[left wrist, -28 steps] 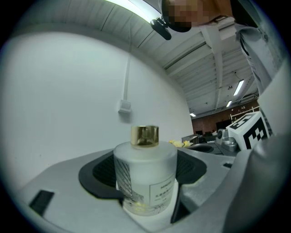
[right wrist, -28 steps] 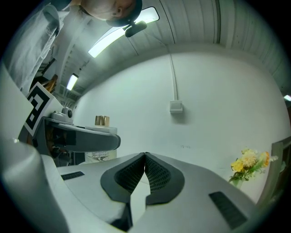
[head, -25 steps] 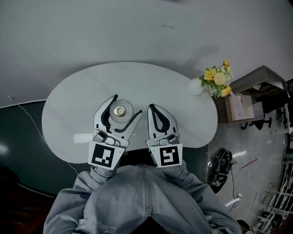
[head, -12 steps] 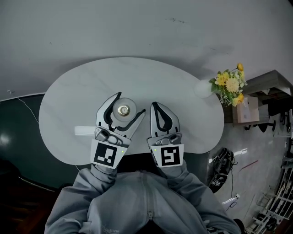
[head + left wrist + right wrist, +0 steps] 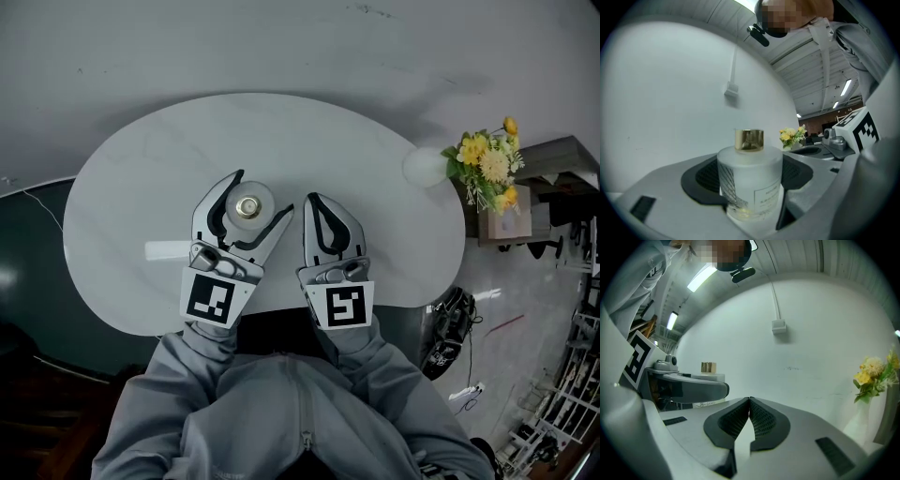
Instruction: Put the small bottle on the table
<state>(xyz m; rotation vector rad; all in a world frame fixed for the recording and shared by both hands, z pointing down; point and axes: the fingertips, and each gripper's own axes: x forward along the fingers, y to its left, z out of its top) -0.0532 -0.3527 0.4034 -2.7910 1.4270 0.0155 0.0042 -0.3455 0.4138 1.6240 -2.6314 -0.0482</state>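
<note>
The small bottle (image 5: 248, 206) is frosted white with a gold cap, and it stands upright between the jaws of my left gripper (image 5: 262, 193), which is shut on it. It hangs over the near middle of the white oval table (image 5: 328, 141); whether its base touches the top is hidden. In the left gripper view the bottle (image 5: 750, 183) fills the space between the dark pads (image 5: 701, 176). My right gripper (image 5: 311, 199) is just to the right of it, shut and empty. The right gripper view has those jaws pressed together (image 5: 749, 400), with the bottle's cap (image 5: 708, 367) at the left.
Yellow flowers (image 5: 487, 167) in a white vase (image 5: 422, 167) stand at the table's right edge. A wooden cabinet (image 5: 553, 159) and a dark bag (image 5: 445, 328) on the floor lie to the right. A dark floor patch (image 5: 28, 272) with a cable is at the left.
The head view has shifted, so the table looks larger and the flowers sit further right. Both grippers keep their pose, and the left one still holds the bottle.
</note>
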